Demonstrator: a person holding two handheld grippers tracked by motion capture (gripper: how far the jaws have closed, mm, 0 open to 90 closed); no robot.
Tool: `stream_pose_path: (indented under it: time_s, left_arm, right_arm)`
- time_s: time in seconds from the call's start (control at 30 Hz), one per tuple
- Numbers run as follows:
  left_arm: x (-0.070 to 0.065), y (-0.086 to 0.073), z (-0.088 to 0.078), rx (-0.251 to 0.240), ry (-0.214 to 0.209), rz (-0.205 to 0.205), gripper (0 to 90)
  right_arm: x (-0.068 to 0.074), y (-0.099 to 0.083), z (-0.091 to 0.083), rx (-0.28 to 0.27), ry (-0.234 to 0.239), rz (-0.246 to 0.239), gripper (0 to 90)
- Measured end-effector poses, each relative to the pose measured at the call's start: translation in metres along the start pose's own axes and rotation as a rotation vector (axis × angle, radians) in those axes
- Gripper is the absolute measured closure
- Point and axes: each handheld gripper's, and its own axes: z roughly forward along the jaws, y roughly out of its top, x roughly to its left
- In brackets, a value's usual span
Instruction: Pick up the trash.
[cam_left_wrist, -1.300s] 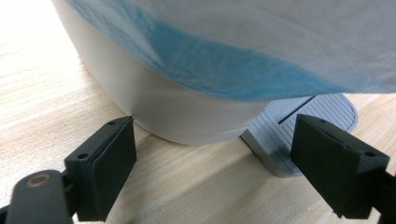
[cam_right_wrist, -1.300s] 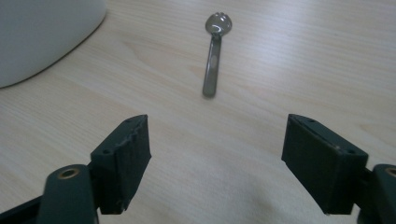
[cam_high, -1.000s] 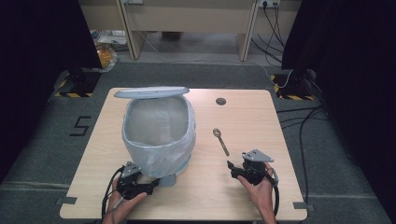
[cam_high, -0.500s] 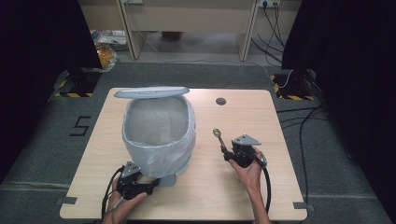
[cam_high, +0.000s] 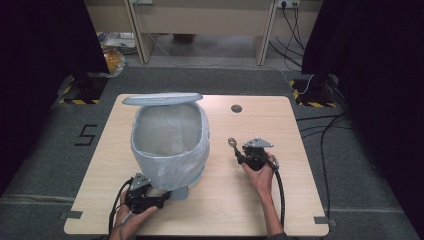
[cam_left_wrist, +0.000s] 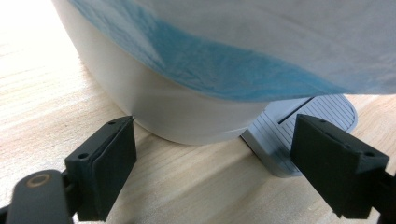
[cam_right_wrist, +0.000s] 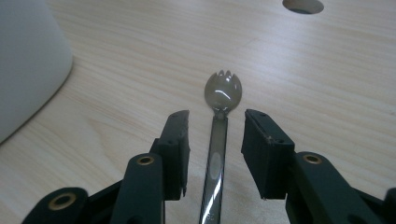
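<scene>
Right gripper (cam_right_wrist: 212, 140) moved onto spork (cam_right_wrist: 222, 91), jaws closing astride handle, not gripping; left gripper (cam_left_wrist: 212, 163) wide open.

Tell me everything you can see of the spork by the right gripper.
The spork is slim, grey and shiny, metal by its look, with a small rounded bowl ending in short tines and a long flat handle. It lies flat on the wooden table, bowl up, right of the pedal bin and apart from it. The right gripper straddles its handle; its jaws have just been closing, but gaps still show on both sides, so they do not yet grip it.
</scene>
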Motion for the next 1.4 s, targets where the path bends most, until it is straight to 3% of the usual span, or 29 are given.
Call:
stream_pose_path:
  time_s: [0.17,0.23,0.27,0.33,0.43,0.53,0.63,0.97,1.2,1.27,1.4]
  left_arm:
    - [0.0,0.0,0.0,0.0,-0.001,-0.001,13.8]
    - [0.0,0.0,0.0,0.0,-0.001,-0.001,13.8]
    - [0.0,0.0,0.0,0.0,-0.001,0.0,13.9]
    - [0.0,0.0,0.0,0.0,-0.001,-0.001,13.9]
    - [0.0,0.0,0.0,0.0,-0.001,-0.001,13.9]
    - [0.0,0.0,0.0,0.0,-0.001,-0.001,13.9]
    - [0.0,0.0,0.0,0.0,-0.001,-0.001,13.9]
    - [0.0,0.0,0.0,0.0,-0.001,-0.001,13.9]
    - [0.0,0.0,0.0,0.0,0.0,0.0,13.9]
    - [0.0,0.0,0.0,-0.001,0.0,0.0,14.0]
    - [0.0,0.0,0.0,-0.001,-0.001,-0.001,14.0]
  right_arm:
    - [0.004,0.006,0.009,0.02,-0.019,-0.042,63.8]
    - [0.004,0.008,0.01,0.019,-0.015,-0.036,64.0]
    - [0.005,0.011,0.013,-0.007,-0.01,0.007,65.6]
    - [0.007,0.009,0.018,-0.008,-0.004,0.028,66.2]
    - [0.008,0.004,0.028,0.038,-0.02,-0.003,66.1]
    - [0.007,0.004,0.027,0.041,-0.039,-0.007,66.1]
    - [0.003,0.006,0.024,0.023,-0.042,0.008,66.1]
    - [-0.002,0.004,0.032,0.049,-0.038,0.048,68.4]
    - [-0.002,0.004,0.033,0.064,-0.041,0.042,74.4]
    - [-0.001,0.009,0.036,0.09,-0.032,0.014,78.9]
    - [0.001,0.012,0.038,0.1,-0.032,0.006,79.3]
